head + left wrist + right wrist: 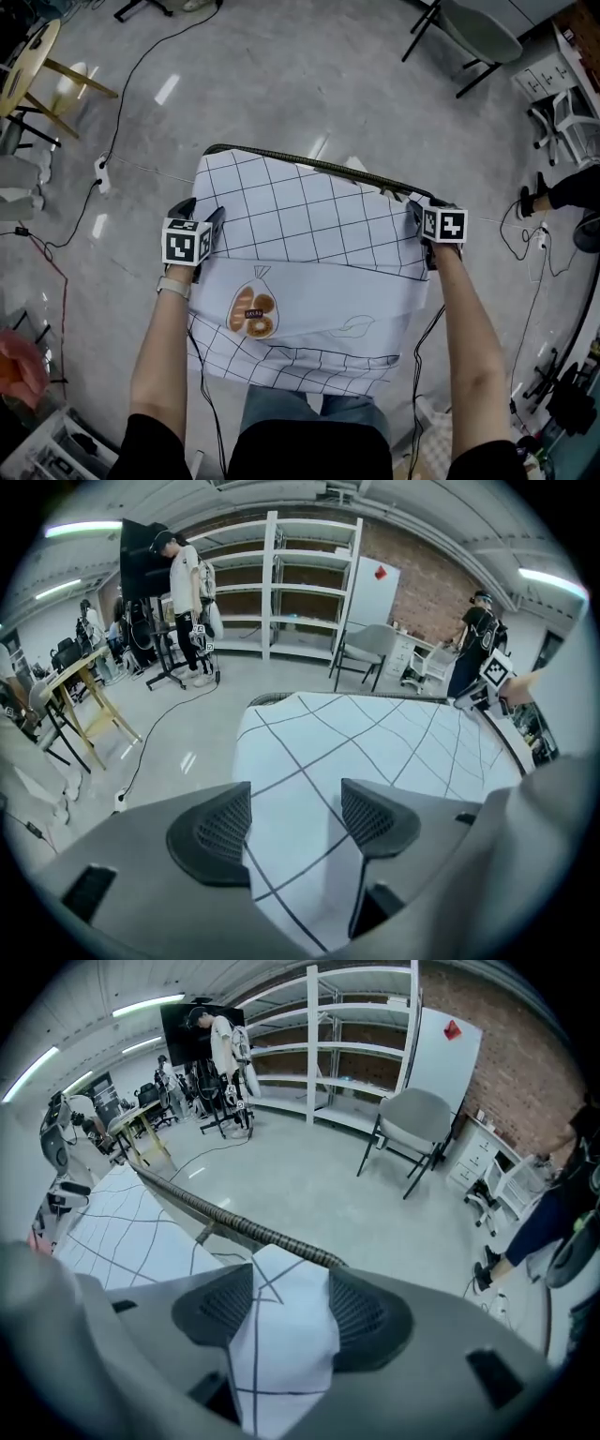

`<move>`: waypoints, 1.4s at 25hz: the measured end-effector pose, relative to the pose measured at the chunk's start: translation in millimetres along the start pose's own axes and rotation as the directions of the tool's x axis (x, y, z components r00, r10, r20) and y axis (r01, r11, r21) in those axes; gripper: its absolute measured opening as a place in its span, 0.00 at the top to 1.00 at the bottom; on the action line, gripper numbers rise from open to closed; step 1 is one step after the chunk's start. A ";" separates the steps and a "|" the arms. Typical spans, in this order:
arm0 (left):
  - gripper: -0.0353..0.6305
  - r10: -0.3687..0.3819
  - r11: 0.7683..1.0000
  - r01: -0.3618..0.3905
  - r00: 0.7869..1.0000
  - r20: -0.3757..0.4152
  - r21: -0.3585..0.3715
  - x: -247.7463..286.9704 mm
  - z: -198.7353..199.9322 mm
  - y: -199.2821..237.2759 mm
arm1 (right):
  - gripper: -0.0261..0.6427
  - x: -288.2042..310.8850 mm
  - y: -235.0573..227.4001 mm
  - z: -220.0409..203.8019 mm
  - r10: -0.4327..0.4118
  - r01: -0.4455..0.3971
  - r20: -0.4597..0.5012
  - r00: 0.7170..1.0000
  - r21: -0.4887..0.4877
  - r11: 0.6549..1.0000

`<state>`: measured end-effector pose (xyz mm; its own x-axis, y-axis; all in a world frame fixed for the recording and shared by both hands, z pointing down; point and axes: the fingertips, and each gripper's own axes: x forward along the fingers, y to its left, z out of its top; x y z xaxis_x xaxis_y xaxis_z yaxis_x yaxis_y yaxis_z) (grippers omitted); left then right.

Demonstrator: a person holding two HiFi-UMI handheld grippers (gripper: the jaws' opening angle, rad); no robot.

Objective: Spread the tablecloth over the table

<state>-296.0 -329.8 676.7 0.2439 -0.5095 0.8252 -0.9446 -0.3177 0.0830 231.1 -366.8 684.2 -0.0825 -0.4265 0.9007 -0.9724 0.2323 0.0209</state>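
Note:
A white tablecloth (309, 216) with a black grid lies over a table whose dark rim (319, 166) shows along the far edge. A folded band with a printed bread motif (251, 312) crosses its near part, and the near edge hangs toward me. My left gripper (199, 214) sits at the cloth's left edge. In the left gripper view its jaws (295, 822) stand open above the flat cloth (375, 733). My right gripper (427, 214) is at the far right corner. There it is shut (289, 1312) on a bunched corner of the cloth (281, 1354), just short of the rim (234, 1222).
Grey floor surrounds the table, with a power strip (101, 173) and cables at the left. A grey chair (478, 33) stands far right and a wooden table (37, 66) far left. Shelving (309, 583) and standing people (183, 592) are at the back.

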 end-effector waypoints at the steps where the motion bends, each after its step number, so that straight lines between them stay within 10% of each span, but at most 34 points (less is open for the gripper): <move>1: 0.50 0.005 1.000 -0.005 1.000 -0.004 0.001 1.7 -2.1 1.2 | 0.57 2.6 0.8 -1.1 0.010 -0.010 0.002 1.000 0.008 1.000; 11: 0.49 0.065 0.997 -0.064 0.998 0.022 -0.049 1.5 -8.4 20.5 | 0.60 3.2 3.3 -5.9 0.068 -0.069 0.036 0.997 0.021 0.997; 16: 0.55 0.118 0.989 -0.112 0.991 0.060 -0.099 -2.6 -11.0 30.0 | 0.90 -4.4 -1.4 -4.7 0.070 -0.073 0.080 0.994 0.033 0.997; 18: 0.91 0.192 0.979 -0.186 0.979 0.071 -0.088 -13.6 -4.3 40.0 | 0.92 -14.2 -7.9 0.4 0.051 -0.058 0.135 0.989 0.045 0.997; 20: 0.92 0.200 0.976 -0.191 0.976 0.091 -0.100 -23.2 3.9 41.7 | 0.93 -26.9 -14.8 8.3 0.018 -0.031 0.204 0.979 0.057 0.998; 35: 0.93 0.319 0.943 -0.332 0.871 0.374 -0.032 -96.2 153.9 67.9 | 0.94 -174.6 -111.6 105.6 -0.187 -0.057 0.620 0.762 0.352 0.934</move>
<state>-349.7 -425.5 516.9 -0.0072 -0.8439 0.5365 -0.9784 -0.1048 -0.1780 330.9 -410.5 478.8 -0.0160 -0.9103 0.4136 -0.9806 -0.0666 -0.1844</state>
